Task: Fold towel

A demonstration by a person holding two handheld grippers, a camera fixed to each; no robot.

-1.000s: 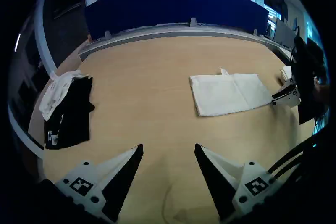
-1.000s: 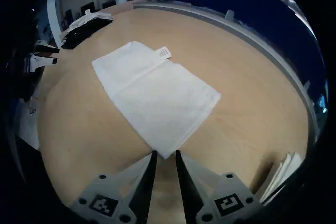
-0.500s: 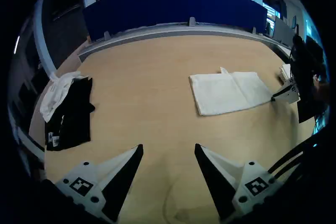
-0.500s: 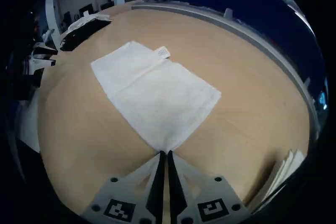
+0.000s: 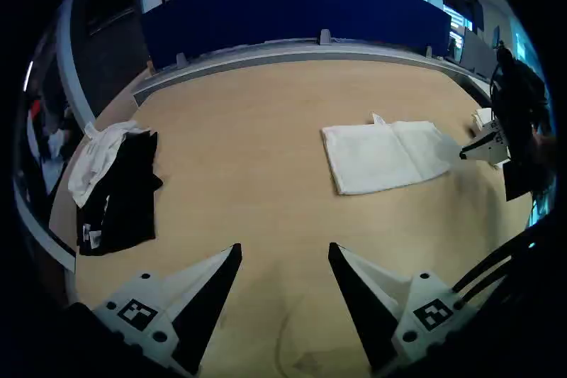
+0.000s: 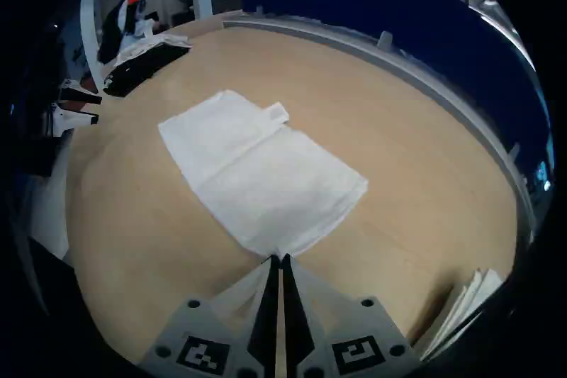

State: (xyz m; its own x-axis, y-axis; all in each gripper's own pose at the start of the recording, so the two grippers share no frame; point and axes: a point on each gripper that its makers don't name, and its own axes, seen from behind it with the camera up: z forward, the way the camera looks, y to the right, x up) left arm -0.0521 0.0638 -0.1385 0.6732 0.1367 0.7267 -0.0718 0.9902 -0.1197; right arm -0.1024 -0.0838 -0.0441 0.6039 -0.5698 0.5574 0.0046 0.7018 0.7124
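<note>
The right gripper (image 6: pixel 276 262) is squeezed tight on the towel (image 6: pixel 259 169). Its two fingers pinch the towel's nearest corner, right at their tips. The rest of the white towel lies flat on the wooden table (image 6: pixel 425 186). It spreads out ahead of this gripper and a bit to its left. A small tag (image 6: pixel 278 113) sticks out at the towel's far edge. A stack of white cloths (image 6: pixel 461 310) sits low on this gripper's right side.

The left gripper (image 5: pixel 283 259) is wide open and holds nothing. The table's wood shows between its fingers. The towel is far ahead of it and to its right. A pile of black and white clothes (image 5: pixel 113 186) lies ahead to its left. A blue wall (image 5: pixel 298 13) stands at the far end of the table.
</note>
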